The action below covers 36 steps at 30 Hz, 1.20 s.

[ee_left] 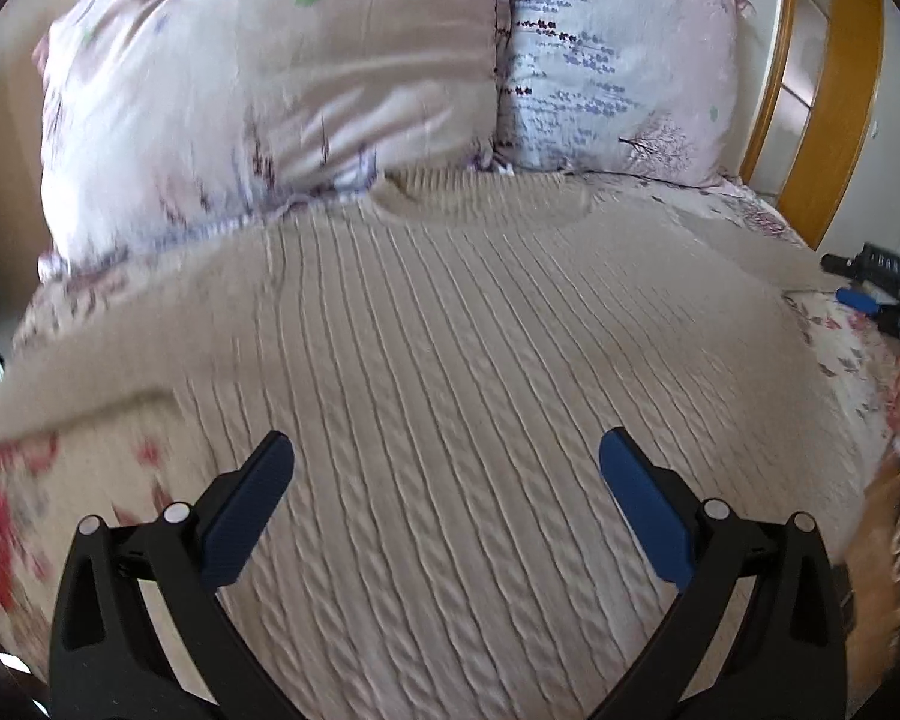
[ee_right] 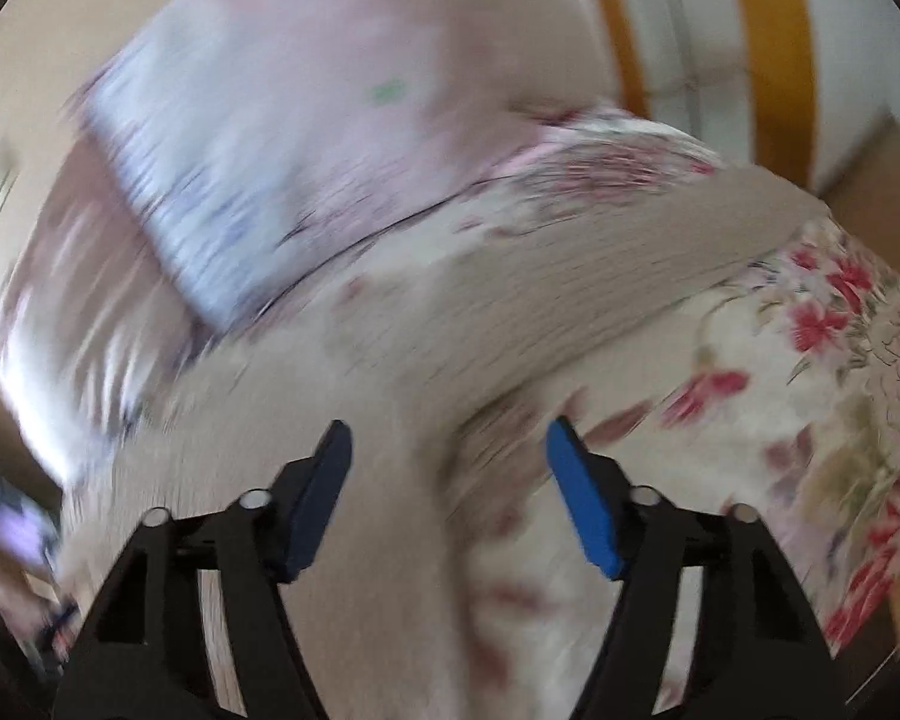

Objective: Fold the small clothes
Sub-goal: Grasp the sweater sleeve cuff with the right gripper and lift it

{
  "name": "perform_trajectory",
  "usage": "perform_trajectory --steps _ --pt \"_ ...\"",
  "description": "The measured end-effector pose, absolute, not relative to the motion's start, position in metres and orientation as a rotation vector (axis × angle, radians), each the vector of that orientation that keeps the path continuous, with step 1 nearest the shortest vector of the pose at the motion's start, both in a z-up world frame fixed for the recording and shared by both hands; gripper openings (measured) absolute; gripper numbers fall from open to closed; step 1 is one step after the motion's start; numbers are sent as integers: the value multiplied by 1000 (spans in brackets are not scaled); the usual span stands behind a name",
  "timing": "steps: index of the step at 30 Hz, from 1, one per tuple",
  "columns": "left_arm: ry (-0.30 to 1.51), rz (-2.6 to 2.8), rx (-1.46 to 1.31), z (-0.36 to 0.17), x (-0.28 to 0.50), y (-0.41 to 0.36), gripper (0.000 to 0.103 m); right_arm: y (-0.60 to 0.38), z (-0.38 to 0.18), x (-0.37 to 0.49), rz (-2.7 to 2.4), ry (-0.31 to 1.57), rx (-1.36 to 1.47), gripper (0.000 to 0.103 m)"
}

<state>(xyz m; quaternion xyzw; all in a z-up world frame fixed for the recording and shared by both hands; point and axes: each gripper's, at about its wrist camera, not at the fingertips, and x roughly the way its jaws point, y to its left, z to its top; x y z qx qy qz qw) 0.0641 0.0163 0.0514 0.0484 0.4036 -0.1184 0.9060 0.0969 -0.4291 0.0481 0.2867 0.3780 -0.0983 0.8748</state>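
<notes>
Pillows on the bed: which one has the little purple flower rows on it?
The right-hand pillow, beside the wooden headboard. It is pale blue-white with purple sprigs; the left pillow is pinkish-beige.

Beige cable-knit sweater (ee_left: 480,360) lies flat, front up, on the floral bedsheet (ee_left: 840,348), collar just beside the pillows (ee_left: 270,90), one sleeve stretched sideways.

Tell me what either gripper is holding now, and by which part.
Nothing. The left gripper and right gripper both stand open above the beige sweater, gripping nothing.
</notes>
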Motion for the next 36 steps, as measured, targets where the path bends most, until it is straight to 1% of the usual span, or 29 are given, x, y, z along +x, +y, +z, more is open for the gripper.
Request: perform_trajectory --steps 1,2,3,6,8,11,15,19,21,27,29,35,36 --pt "833 -239 113 54 72 15 101 -443 44 104 -229 796 636 61" --pt "831 -240 116 55 76 15 101 -455 39 106 -250 801 672 58" --pt "829 -242 123 57 84 13 101 -470 32 109 -290 810 725 52" --pt "828 -241 142 59 99 7 101 -501 15 113 -368 825 848 46" --pt "831 -232 143 60 109 3 101 -515 9 113 -392 825 895 44" --pt "889 -245 107 55 129 -1 101 -527 2 118 -424 820 919 42" --pt "929 -250 71 46 145 -3 101 -537 -6 125 -444 809 964 33" --pt "924 -274 11 39 154 -3 101 -541 -8 125 -459 788 985 26" --pt "944 -281 -25 33 160 -2 101 -542 -11 119 -471 770 1018 20" --pt "959 -303 -77 24 169 -3 101 -534 -15 115 -406 774 1053 20" --pt "952 -307 -81 24 171 -4 101 -542 -17 114 -419 747 1090 20" --pt "938 -318 -133 23 174 2 101 -563 -14 112 -522 684 1057 20" --pt "945 -317 -140 21 175 4 101 -562 -12 114 -528 686 1035 13"
